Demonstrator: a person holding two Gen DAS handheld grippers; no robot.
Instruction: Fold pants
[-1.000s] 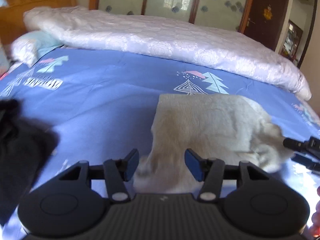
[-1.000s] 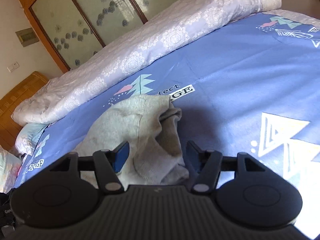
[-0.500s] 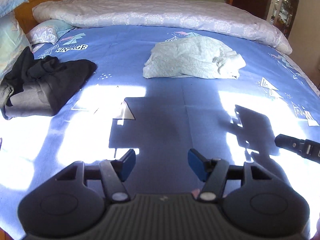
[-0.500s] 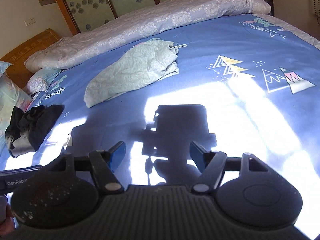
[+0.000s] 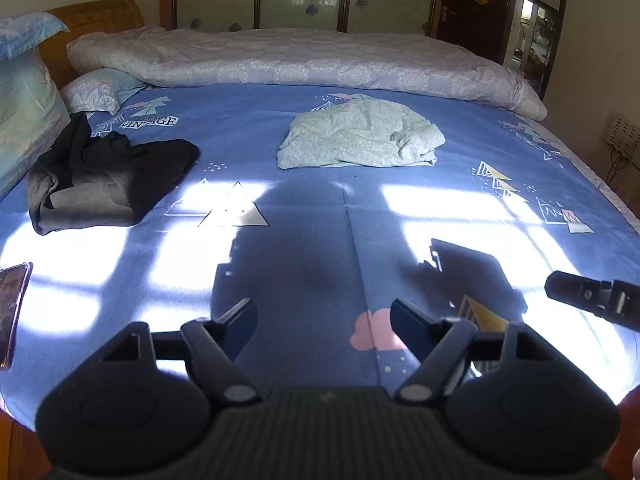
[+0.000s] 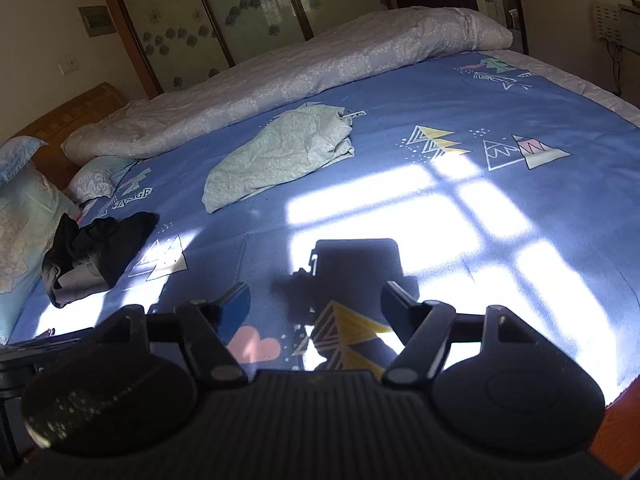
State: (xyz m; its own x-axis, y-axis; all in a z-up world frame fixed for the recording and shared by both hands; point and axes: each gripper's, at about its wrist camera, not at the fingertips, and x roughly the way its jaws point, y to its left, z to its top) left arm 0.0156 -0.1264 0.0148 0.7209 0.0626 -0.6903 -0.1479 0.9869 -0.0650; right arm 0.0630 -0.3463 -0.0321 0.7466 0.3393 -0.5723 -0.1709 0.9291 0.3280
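Left gripper (image 5: 322, 322) opening, right gripper (image 6: 314, 306) spread wide, both empty above bed (image 5: 320, 248); loosely folded grey pants (image 5: 360, 136) likely to slump; dark clothes (image 5: 108, 176) unfolded.

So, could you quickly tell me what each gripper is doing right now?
Left gripper: jaws opening, nothing between them.
Right gripper: open, holding nothing.

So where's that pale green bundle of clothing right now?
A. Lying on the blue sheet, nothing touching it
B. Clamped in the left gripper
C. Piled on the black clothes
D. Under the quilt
A: the pale green bundle lies alone on the blue sheet, far from both grippers.
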